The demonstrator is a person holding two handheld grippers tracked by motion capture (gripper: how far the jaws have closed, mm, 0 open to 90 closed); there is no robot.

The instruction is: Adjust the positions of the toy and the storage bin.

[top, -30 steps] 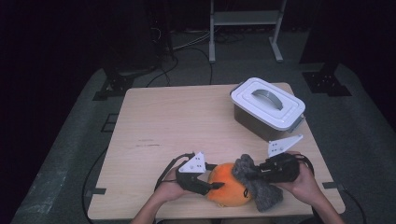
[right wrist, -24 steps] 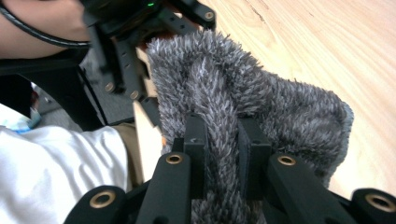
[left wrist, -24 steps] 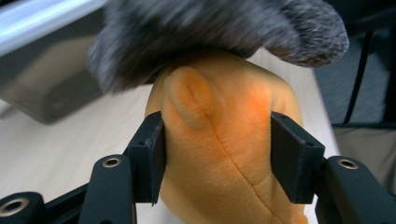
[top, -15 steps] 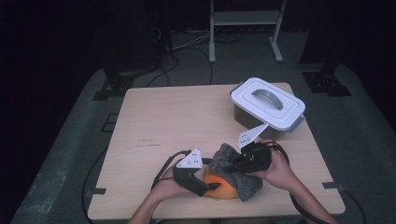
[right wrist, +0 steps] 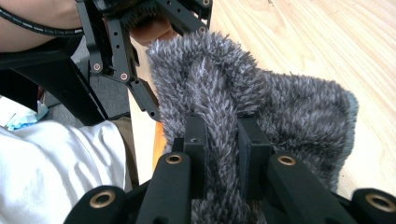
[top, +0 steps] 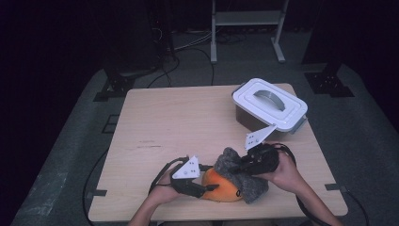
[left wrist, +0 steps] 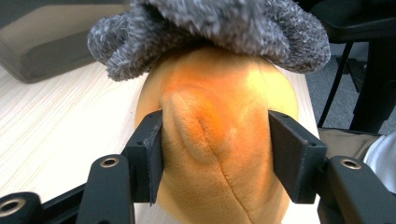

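At near edge of tabletop (top: 155, 122) | left claw (left wrist: 215, 154) clamps orange plush (top: 220, 184) | right claw (right wrist: 223, 154) pinches grey fuzzy cloth (top: 242, 173), partly over the plush | covering not finished

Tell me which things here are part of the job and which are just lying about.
In the job:
- rounded orange plush toy, held by the left gripper
- fuzzy grey fabric cover, pinched by the right gripper

Lying about:
- grey lidded plastic box
- white metal stand behind the table

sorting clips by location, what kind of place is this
Probably a lab or studio recording bay: a lone wooden table on grey floor matting, dark surroundings, loose cables and a metal stand behind.
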